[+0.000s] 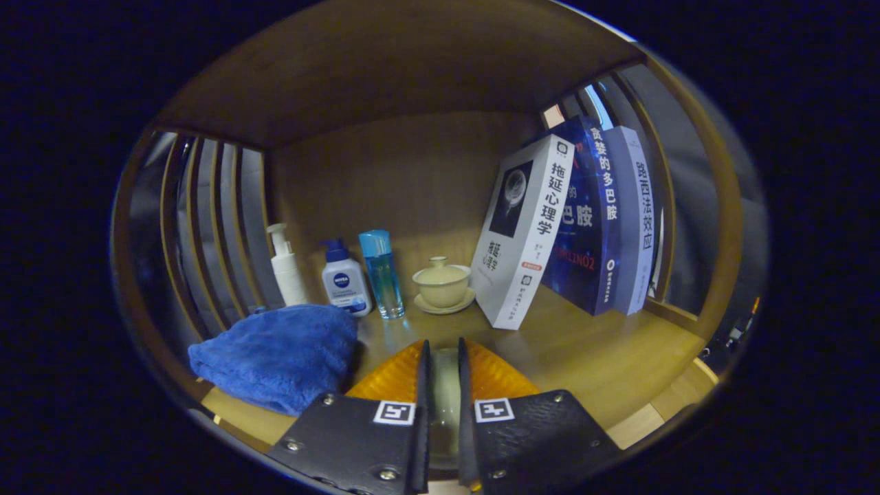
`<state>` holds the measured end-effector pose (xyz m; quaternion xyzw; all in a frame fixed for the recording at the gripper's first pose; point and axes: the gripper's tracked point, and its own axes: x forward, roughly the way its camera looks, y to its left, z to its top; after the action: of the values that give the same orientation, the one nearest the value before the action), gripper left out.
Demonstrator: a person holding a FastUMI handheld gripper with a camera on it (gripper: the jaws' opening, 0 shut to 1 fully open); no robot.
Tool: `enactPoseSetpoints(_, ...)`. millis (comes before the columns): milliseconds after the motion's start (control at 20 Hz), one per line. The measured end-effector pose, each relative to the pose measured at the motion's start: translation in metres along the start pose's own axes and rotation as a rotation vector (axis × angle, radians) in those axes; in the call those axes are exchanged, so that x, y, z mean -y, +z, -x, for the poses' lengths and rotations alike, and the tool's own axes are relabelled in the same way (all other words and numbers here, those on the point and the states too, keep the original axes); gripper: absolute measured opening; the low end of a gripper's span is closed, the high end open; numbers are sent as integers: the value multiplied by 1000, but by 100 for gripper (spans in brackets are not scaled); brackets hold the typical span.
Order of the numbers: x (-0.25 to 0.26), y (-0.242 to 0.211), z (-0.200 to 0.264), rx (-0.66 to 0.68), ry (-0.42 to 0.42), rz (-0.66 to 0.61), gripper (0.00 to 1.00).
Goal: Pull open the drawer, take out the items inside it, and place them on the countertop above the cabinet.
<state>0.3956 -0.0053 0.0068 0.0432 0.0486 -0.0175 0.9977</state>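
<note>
Countertop [591, 357] items are piling up: going left to right beyond the fingers, one blue towel [278, 357], two pump bottles [285, 265], one blue bottle [381, 275], one lidded cup [442, 282], three books [577, 227]. Gripper [440, 385] is pinching something pale and glassy, fingers nearly closed. Looks like it's getting placed; can't tell what's remaining.

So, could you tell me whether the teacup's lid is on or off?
On: the lid sits atop the teacup, beyond the gripper, whose fingers stand nearly closed.
</note>
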Motion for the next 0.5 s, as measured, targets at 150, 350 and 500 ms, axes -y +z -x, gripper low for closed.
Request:
enactPoseSetpoints(150,2,4,-10,38,-22,9,17)
enactPoseSetpoints(350,1,5,-18,28,-24,-9,17)
enactPoseSetpoints(500,5,-5,-16,-41,-12,-46,31)
